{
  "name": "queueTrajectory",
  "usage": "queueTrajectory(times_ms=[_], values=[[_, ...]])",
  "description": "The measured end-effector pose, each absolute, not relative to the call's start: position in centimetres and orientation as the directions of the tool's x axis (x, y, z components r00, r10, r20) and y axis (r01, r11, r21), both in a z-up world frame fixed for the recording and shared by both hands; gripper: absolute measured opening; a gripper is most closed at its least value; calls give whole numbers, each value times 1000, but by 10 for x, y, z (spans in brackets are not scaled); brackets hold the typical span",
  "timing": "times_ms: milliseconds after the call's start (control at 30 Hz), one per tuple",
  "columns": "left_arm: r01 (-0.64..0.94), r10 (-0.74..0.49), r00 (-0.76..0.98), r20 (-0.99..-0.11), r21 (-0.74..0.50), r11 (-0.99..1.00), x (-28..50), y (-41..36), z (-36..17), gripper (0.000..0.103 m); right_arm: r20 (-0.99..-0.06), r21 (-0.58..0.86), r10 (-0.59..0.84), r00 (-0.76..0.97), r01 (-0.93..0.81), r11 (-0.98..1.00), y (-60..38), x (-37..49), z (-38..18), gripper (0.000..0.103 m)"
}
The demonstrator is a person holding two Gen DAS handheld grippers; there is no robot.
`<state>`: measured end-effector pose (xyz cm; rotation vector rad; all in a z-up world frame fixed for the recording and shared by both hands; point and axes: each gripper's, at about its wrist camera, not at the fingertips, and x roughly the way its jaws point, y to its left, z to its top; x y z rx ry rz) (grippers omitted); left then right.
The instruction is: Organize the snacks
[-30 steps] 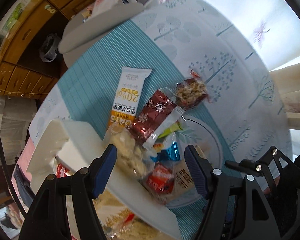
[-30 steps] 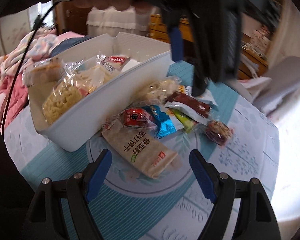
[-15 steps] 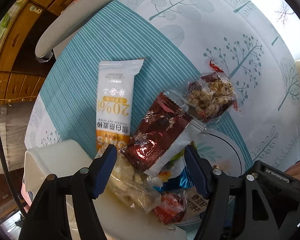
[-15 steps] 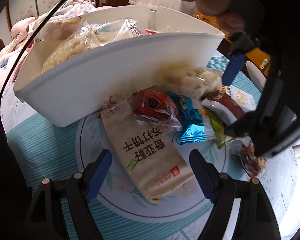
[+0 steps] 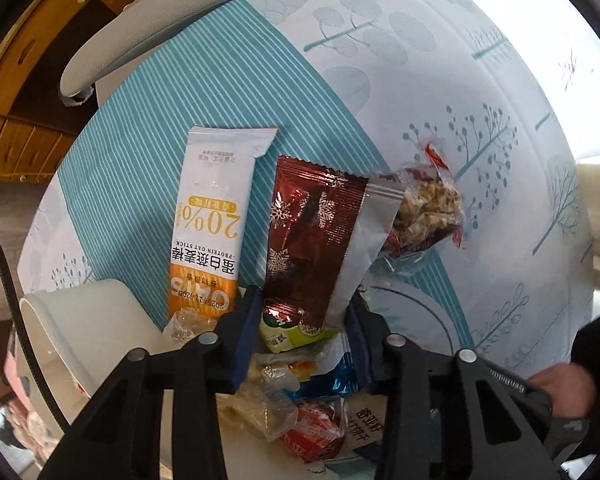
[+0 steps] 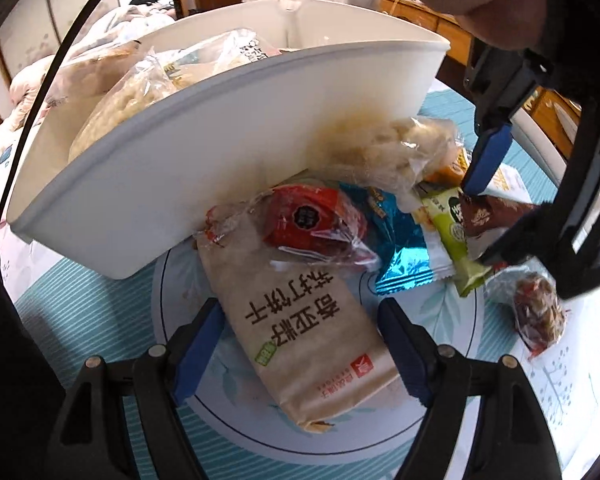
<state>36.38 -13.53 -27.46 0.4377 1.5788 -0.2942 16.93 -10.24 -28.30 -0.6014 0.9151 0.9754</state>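
While the left gripper (image 5: 302, 320) is pointing down over a heap of snacks, its jaws have just been narrowing around the lower end of a dark red snowflake packet (image 5: 312, 240); whether the pads are pressing it is unclear. The right gripper (image 6: 300, 344) is standing wide, straddling a beige cracker packet (image 6: 300, 320) on the tablecloth (image 5: 420, 80). A white bin (image 6: 204, 160) of bagged snacks is sitting just behind the heap.
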Motion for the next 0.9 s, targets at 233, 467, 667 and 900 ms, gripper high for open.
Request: queueTrajectory(times_ms=[233, 467, 667, 900], values=[[343, 49, -11, -999, 42, 938, 370, -113, -266, 14, -896, -30, 365, 255, -853, 522, -106, 156, -281, 63], [300, 7, 14, -1000, 11, 954, 362, -101, -242, 13, -924, 42, 324, 202, -789, 613, -128, 134, -279, 62], [262, -43, 53, -998, -28, 965, 346, -98, -210, 13, -930, 188, 345, 124, -647, 739, -153, 129, -277, 61], [194, -123, 110, -986, -100, 976, 309, -92, -159, 13, -908, 345, 414, 67, -438, 830, -184, 120, -273, 60]])
